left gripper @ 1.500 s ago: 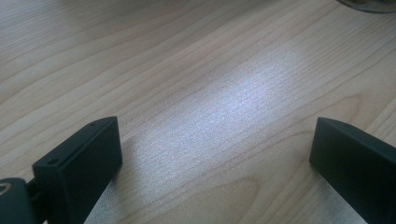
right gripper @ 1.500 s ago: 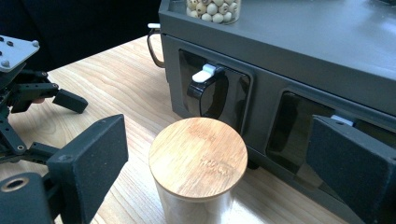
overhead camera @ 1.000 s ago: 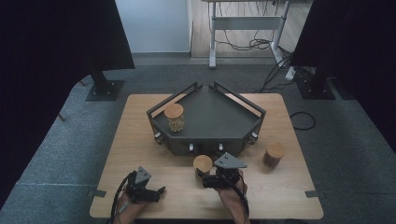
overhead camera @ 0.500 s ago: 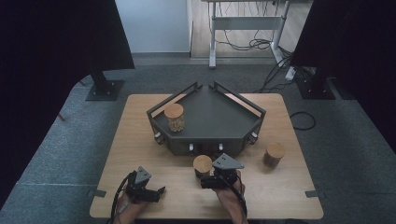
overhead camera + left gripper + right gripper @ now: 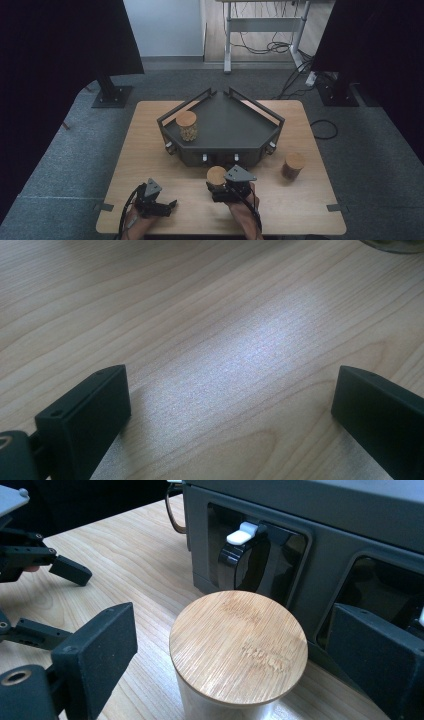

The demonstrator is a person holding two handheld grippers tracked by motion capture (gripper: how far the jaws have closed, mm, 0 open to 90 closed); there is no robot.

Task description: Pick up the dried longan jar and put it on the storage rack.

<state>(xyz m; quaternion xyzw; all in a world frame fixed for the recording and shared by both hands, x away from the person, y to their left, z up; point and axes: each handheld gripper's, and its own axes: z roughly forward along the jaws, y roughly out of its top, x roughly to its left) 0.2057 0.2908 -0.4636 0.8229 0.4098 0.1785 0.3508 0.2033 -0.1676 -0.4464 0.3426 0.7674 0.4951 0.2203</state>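
Between the right hand-held gripper's (image 5: 235,645) wide-open jaws — a wooden-lidded jar (image 5: 238,639), ungripped — dark tray (image 5: 320,525) just behind.

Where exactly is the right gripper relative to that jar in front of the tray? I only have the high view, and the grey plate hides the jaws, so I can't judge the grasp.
Observer: In the right gripper view, the right gripper stands open, one jaw on each side of the jar.
Operator: Are the jaws touching it?
Observer: No, a gap shows on both sides of its bamboo lid.
Operator: And the left gripper?
Observer: The left gripper is open, with bare table between its jaws.
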